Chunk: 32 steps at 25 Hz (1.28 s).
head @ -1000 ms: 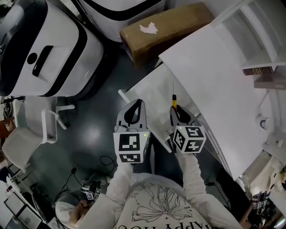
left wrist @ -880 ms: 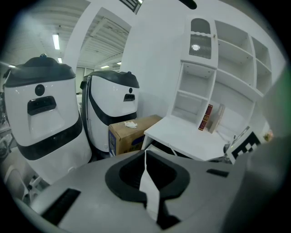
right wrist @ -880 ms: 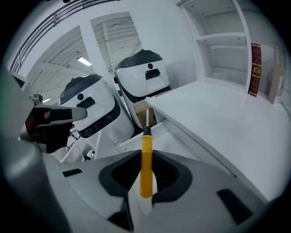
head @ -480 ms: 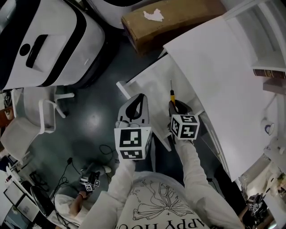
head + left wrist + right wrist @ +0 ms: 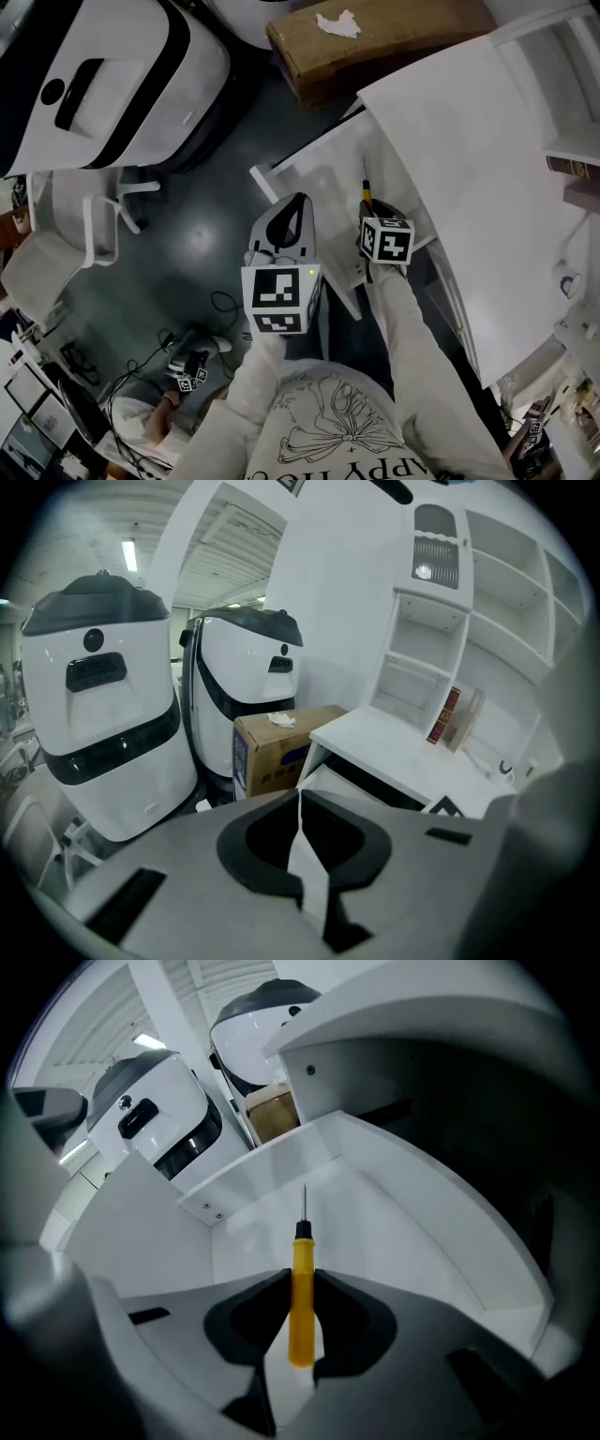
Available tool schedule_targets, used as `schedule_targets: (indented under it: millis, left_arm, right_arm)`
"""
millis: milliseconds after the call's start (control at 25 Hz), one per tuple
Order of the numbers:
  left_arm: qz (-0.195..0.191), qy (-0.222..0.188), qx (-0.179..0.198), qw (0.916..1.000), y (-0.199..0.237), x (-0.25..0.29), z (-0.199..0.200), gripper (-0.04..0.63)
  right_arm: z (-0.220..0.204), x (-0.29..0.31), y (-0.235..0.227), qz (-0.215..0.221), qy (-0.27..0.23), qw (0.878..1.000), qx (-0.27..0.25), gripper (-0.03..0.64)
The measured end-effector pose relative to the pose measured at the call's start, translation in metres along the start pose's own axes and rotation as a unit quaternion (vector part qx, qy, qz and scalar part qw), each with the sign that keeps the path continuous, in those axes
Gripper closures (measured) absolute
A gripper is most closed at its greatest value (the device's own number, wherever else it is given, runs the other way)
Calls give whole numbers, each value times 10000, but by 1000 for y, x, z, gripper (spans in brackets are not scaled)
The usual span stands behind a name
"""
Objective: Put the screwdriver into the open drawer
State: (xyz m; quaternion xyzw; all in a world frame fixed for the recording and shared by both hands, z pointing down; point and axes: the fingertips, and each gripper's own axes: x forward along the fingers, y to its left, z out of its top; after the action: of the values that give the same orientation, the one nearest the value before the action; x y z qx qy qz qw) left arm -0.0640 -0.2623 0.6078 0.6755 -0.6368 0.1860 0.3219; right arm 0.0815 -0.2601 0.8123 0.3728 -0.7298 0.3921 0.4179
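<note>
The screwdriver (image 5: pixel 367 195) has a yellow handle and a thin dark shaft. My right gripper (image 5: pixel 372 208) is shut on its handle, tip pointing away from me and down into the open white drawer (image 5: pixel 314 178). In the right gripper view the handle (image 5: pixel 301 1302) sits between both jaws, and the shaft (image 5: pixel 304 1202) hangs above the drawer's bare floor (image 5: pixel 384 1222). My left gripper (image 5: pixel 289 225) is held over the drawer's near left corner, shut and empty; its jaws meet at the tips (image 5: pixel 299 795).
The drawer sticks out from under a white desk top (image 5: pixel 469 159). A cardboard box (image 5: pixel 375 42) and white machines (image 5: pixel 103 84) stand beyond it on the dark floor. A white chair (image 5: pixel 75 258) is at left; cables and another person lie low left.
My right gripper has sunk with the screwdriver, down toward the drawer and tipped more steeply. The left gripper has dropped a little. Neither jaw opening has changed.
</note>
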Motion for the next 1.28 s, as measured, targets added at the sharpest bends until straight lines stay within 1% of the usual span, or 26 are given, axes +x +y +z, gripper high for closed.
schedule_targets:
  millis: [320, 560, 800, 880, 960, 1280]
  left_arm:
    - [107, 68, -126, 9998, 9, 3, -6, 586]
    - [156, 134, -185, 9996, 15, 4, -11, 586]
    - [172, 179, -187, 9995, 18, 3, -14, 586]
    - [170, 179, -178, 9995, 19, 2, -14, 586]
    - [175, 160, -162, 9996, 20, 0, -14, 586]
    - [160, 13, -169, 9997, 19, -11, -7, 586]
  right_arm:
    - [-3, 26, -8, -33, 255, 9995, 159, 545]
    - [1, 34, -11, -180, 422, 9989, 72, 543]
    - [-1, 38, -10, -203, 509, 9984, 117, 541]
    - [-1, 39, -8, -160, 499, 9985, 142, 529]
    - [0, 39, -5, -114, 452, 9987, 190, 491]
    - [7, 18, 3, -119, 131, 9997, 164, 482]
